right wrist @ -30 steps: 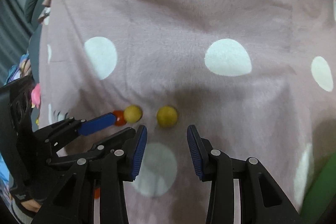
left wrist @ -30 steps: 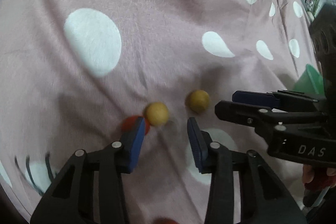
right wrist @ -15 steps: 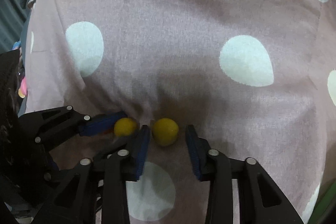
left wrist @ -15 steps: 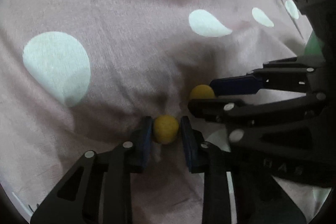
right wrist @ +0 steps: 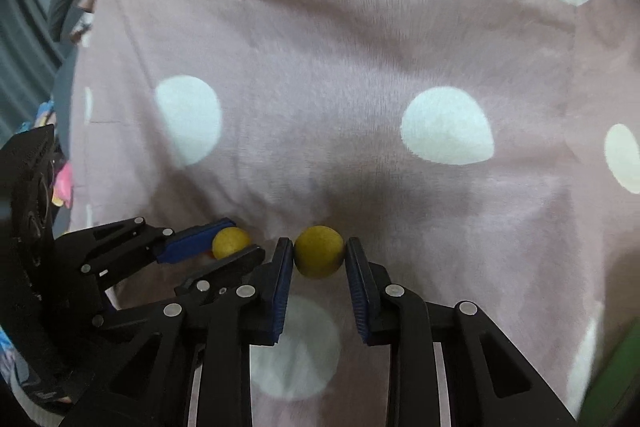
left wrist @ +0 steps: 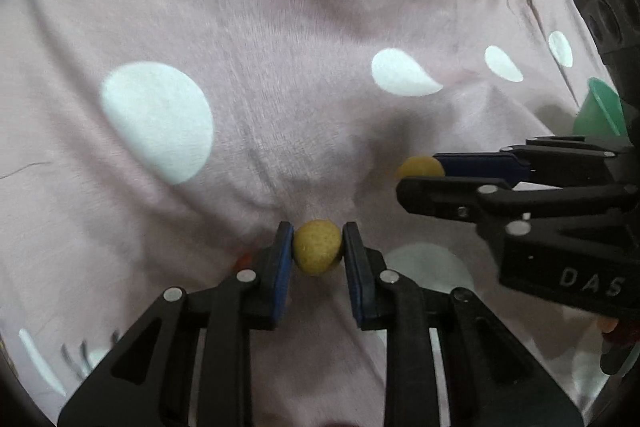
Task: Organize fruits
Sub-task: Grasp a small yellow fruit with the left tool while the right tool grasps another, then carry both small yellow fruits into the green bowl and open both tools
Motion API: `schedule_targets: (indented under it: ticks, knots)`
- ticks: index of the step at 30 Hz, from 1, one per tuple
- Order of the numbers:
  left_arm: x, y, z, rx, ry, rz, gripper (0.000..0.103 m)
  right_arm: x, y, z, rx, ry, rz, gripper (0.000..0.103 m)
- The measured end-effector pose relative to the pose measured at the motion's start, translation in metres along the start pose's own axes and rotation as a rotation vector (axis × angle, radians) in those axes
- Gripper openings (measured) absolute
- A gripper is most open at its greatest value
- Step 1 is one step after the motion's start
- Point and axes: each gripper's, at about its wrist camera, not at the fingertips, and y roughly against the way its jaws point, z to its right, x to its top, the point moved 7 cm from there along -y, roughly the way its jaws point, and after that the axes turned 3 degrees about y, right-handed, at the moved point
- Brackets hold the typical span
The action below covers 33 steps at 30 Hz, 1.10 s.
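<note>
In the left wrist view my left gripper (left wrist: 318,231) is shut on a small yellow ball-shaped fruit (left wrist: 317,253), its blue pads pressing both sides. A red fruit (left wrist: 243,261) peeks out behind the left finger, mostly hidden. To the right, my right gripper (left wrist: 418,175) holds a second yellow fruit (left wrist: 420,166). In the right wrist view the right gripper (right wrist: 319,245) has its jaws closing onto that yellow fruit (right wrist: 319,258), with the pads touching both sides. My left gripper (right wrist: 245,237) sits at the left with its yellow fruit (right wrist: 229,242).
A pink cloth with white spots (left wrist: 280,87) covers the whole surface and is wrinkled around the fruits. A green bowl (left wrist: 600,107) stands at the right edge, behind the right gripper. A green patch (right wrist: 616,379) shows at the lower right of the right wrist view.
Both grippers came down over the two yellow fruits and closed, one on each. Both fruits now sit pinched between the pads, and the left gripper has lifted slightly.
</note>
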Motion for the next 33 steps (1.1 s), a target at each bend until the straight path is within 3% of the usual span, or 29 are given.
schedule_targets:
  ticks: [10, 18, 33]
  knots:
    - [-0.028, 0.078, 0.013, 0.012, 0.067, 0.071, 0.025, -0.04, 0.073, -0.014, 0.033, 0.03, 0.064, 0.029]
    - [-0.044, 0.116, 0.057, 0.014, 0.081, 0.131, 0.025, -0.062, 0.115, -0.032, 0.031, 0.032, 0.106, 0.029]
    - [-0.025, 0.132, 0.131, -0.034, 0.004, 0.177, 0.025, -0.079, 0.187, 0.007, -0.05, -0.028, 0.215, 0.029]
